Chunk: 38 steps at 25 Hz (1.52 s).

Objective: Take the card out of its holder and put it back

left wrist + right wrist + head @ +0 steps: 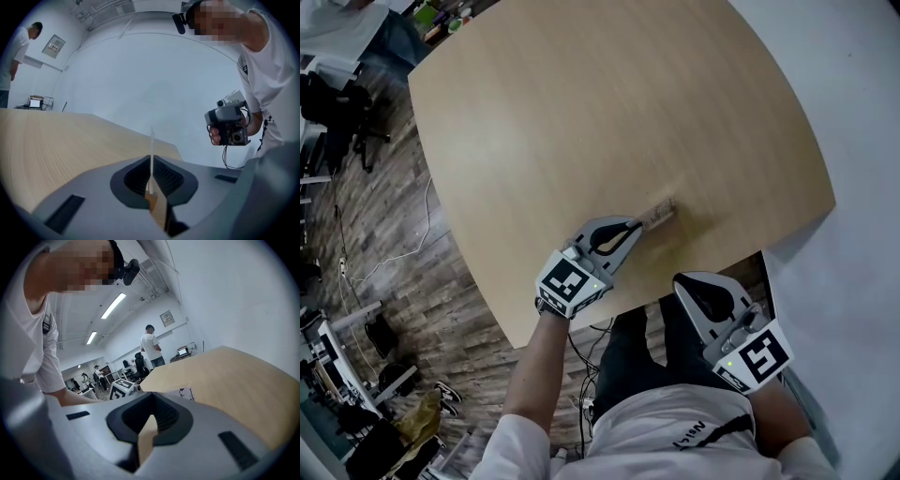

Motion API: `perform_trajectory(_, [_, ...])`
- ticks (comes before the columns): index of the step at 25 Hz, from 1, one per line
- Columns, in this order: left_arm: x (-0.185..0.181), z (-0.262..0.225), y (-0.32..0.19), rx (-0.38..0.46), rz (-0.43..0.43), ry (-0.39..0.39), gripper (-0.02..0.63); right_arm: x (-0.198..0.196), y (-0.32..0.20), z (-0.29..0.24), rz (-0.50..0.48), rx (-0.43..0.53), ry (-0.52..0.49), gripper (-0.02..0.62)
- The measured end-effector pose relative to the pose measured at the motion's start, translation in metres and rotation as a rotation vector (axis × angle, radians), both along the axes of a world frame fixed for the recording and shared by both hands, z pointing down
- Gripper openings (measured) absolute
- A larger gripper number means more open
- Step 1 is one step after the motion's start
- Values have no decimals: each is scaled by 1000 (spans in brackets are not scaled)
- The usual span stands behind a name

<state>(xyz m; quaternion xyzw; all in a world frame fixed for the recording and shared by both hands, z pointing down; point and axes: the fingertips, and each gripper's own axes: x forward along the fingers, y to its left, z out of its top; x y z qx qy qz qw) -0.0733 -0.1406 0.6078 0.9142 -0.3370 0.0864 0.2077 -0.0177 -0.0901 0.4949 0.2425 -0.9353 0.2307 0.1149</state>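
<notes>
A thin white card [151, 154] stands edge-on between the jaws of my left gripper [151, 190], which is shut on it. Below it shows a bit of its wooden holder [151, 202]. In the head view the holder [660, 215] lies on the tan table [581, 112] near the front edge, right at the tips of the left gripper [636, 225]. My right gripper [686, 281] hangs off the table over the person's lap, shut and holding nothing. In the right gripper view the card [186, 393] shows small beside the left gripper's marker cube [121, 388], beyond the right gripper [146, 437].
The table's front edge [609, 305] runs between the two grippers. A white wall [853, 141] stands to the right. Chairs and cables [356, 141] are on the wood floor at left. People [151, 348] stand at desks far off.
</notes>
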Motion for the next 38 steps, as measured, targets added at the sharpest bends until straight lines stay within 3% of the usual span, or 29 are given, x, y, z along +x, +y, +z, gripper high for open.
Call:
perform_trajectory(8, [-11,-33,-4,24,-10,-10,25,0,-1,-21,38,21,-40,13])
perform_trajectory(16, [-7,-68,25,48,-35,-30,25,10,21,-36,79,89,-47,14])
perform_trajectory(27, [-3,-180,32,94,-93,-7,25,13,-5,-103,113,154,-32,14])
perform_trajectory(38, [-5,-260,49,119,-147,57,25,26,-8,-150,151,207,-32,14])
